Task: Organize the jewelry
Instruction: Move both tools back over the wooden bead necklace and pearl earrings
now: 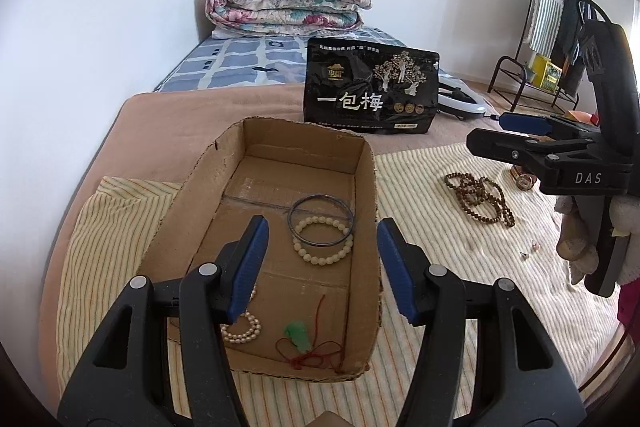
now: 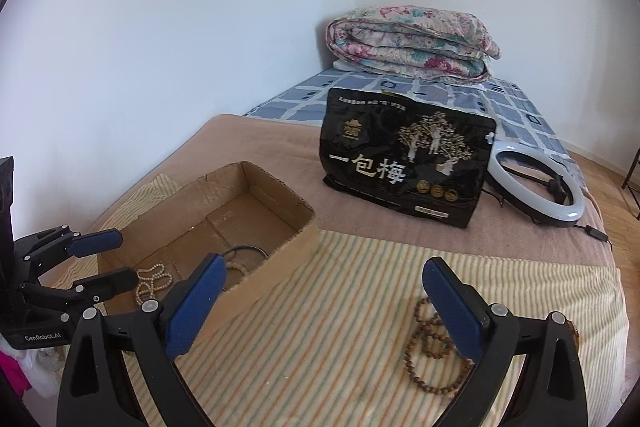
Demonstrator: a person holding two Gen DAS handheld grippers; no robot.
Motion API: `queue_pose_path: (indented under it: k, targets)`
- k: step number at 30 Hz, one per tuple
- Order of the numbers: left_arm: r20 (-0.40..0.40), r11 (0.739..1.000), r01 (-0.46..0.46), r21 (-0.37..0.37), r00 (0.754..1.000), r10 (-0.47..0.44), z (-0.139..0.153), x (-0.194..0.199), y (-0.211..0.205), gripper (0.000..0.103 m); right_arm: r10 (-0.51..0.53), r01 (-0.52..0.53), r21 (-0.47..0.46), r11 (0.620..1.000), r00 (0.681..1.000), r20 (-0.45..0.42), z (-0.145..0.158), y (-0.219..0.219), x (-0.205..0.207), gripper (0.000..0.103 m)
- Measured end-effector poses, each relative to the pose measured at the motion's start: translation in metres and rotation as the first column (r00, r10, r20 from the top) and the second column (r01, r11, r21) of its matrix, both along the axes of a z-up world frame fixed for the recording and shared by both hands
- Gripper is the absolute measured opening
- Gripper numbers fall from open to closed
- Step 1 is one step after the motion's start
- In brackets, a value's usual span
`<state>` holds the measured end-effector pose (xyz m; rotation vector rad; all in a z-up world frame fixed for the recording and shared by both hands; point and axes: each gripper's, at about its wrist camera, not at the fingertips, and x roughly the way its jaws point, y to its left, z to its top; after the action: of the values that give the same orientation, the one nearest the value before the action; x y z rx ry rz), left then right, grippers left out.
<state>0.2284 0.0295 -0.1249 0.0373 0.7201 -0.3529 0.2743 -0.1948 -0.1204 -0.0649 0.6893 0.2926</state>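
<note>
An open cardboard box (image 1: 366,187) sits on a striped cloth (image 1: 432,267). Inside lie a dark metal bangle (image 1: 304,205), a cream bead bracelet (image 1: 320,259), a pearl bracelet (image 1: 242,333) and a green jade pendant on red cord (image 1: 298,335). My left gripper (image 1: 322,267) is open and empty above the box. A brown wooden bead necklace (image 1: 480,197) lies on the cloth right of the box. My right gripper (image 2: 320,307) is open and empty just above the cloth, its right finger over the brown beads (image 2: 424,359). The box (image 2: 280,259) shows to its left.
A black snack bag (image 1: 370,89) stands behind the box. A white ring light (image 2: 536,183) lies to the bag's right. A folded floral quilt (image 1: 288,5) lies at the bed's far end. Small earrings (image 1: 530,250) and a small brown piece (image 1: 522,179) lie on the cloth.
</note>
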Motion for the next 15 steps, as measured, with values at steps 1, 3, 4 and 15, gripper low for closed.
queue_pose_path:
  k: [1, 3, 4, 15]
  targets:
    - [0.000, 1.000, 0.008, -0.002, 1.000, -0.008, 0.000, -0.001, -0.004, 0.058, -0.008, 0.008, -0.001, 1.000, 1.000, 0.003, 0.001, -0.007, -0.003, 0.100]
    - [-0.001, 1.000, 0.021, -0.005, 1.000, -0.021, 0.001, -0.002, -0.013, 0.058, -0.027, 0.027, -0.010, 1.000, 1.000, 0.010, 0.003, -0.021, -0.009, 0.100]
    - [-0.004, 1.000, 0.029, -0.007, 1.000, -0.029, 0.001, -0.003, -0.018, 0.058, -0.035, 0.035, -0.015, 0.999, 0.999, 0.014, 0.003, -0.028, -0.013, 0.100]
    - [-0.015, 0.994, 0.114, -0.007, 0.993, -0.114, -0.002, -0.007, -0.068, 0.058, -0.135, 0.135, -0.035, 0.990, 0.991, 0.000, 0.000, -0.103, -0.049, 0.101]
